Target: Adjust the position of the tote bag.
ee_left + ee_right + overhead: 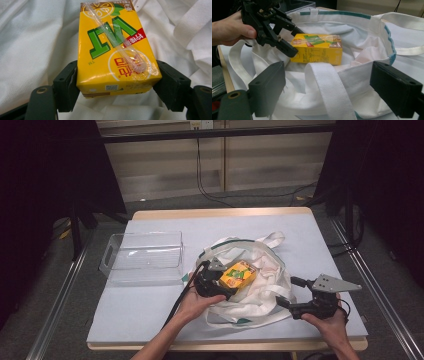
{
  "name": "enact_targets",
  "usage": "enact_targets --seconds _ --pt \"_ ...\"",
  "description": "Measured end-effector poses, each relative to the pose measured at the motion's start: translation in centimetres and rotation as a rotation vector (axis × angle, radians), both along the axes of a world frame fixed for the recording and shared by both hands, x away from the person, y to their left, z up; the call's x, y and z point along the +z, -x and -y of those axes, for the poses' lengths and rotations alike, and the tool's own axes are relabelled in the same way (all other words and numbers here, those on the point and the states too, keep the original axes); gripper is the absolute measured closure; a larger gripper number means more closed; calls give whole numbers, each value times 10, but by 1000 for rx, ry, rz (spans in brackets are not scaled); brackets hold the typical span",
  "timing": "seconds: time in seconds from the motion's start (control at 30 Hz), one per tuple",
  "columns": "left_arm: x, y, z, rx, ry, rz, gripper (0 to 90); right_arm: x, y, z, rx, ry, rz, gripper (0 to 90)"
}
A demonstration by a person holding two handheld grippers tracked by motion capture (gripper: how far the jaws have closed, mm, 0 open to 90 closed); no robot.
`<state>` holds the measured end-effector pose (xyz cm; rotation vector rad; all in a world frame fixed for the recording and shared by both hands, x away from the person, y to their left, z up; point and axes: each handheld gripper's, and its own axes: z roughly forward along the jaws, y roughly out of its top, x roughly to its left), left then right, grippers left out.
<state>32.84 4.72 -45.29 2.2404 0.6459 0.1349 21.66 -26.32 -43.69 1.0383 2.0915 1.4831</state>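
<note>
Two grippers work at a white tote bag [250, 290] lying on the grey table [150, 310]. Inside the bag's mouth sits a yellow drink carton [239, 275] with green lettering, resting on its broad face with a wrapped straw [115, 40] stuck slantwise across the upper side. In the left gripper view its long axis runs straight away from the jaws, the brown-edged top end pointing far off and the barcode end nearest; in the high view that axis slants up and to the right across the bag. The left gripper [212, 282] has its two black jaws roughly two-thirds open and set against the carton's two narrow sides near the close end, pads pressing on the card, so it has hold of the carton. The right gripper [295, 295] waits at the bag's right edge with its jaws standing wide apart; in the right gripper view a white strap [329, 92] and the bag's rim lie between them, but the pads touch neither. The bag's teal-trimmed rim [390, 47] and bunched cloth ring the carton on all sides. Well apart on the left of the table stands a clear plastic bin [142, 257].
</note>
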Motion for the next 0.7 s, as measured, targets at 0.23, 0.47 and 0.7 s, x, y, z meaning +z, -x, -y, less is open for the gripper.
enact_targets --seconds 0.23,0.47,0.7 --pt "9 -3 -7 -16 2 -18 275 0 0 0 2 -1 0 132" --pt "25 -5 -14 -82 -26 -21 275 0 0 -1 5 -1 3 136" --pt "40 -10 -21 -94 -95 -29 275 1 0 -1 17 -6 4 147"
